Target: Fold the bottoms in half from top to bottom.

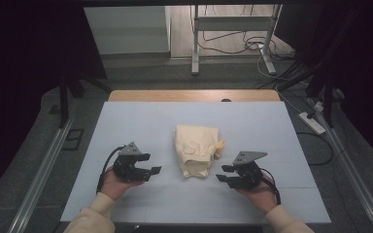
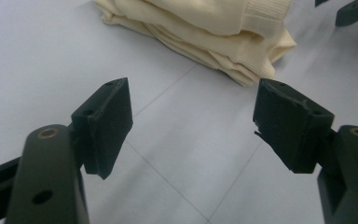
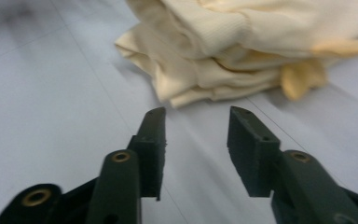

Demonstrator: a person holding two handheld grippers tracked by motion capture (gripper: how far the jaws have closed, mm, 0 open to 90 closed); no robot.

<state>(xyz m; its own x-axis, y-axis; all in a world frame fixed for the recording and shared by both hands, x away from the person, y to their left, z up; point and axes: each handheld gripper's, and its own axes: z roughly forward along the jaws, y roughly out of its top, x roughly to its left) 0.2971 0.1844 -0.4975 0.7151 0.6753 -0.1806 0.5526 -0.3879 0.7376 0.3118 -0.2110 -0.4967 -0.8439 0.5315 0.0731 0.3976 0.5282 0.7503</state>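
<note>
Sleeves and hands come in at the bottom edge, one gripper in each, both resting low over the pale tabletop. Going left to right: left gripper has its jaws apart with nothing between them, aimed at the cloth. Then in the middle sits the folded cream sweater, a chunky stack of layers lying flat on the tabletop, ribbed cuff or hem edges showing on the near side, with a yellower bit poking out on its right. Right gripper is just beside it, jaws parted too, nothing in them, not touching the fabric.

My guess is the sweater's light, soft and floppy, so it'll sag and unfold if pinched by one layer. Better to bite the thick folded edge nearest each gripper, through all the layers.
</note>
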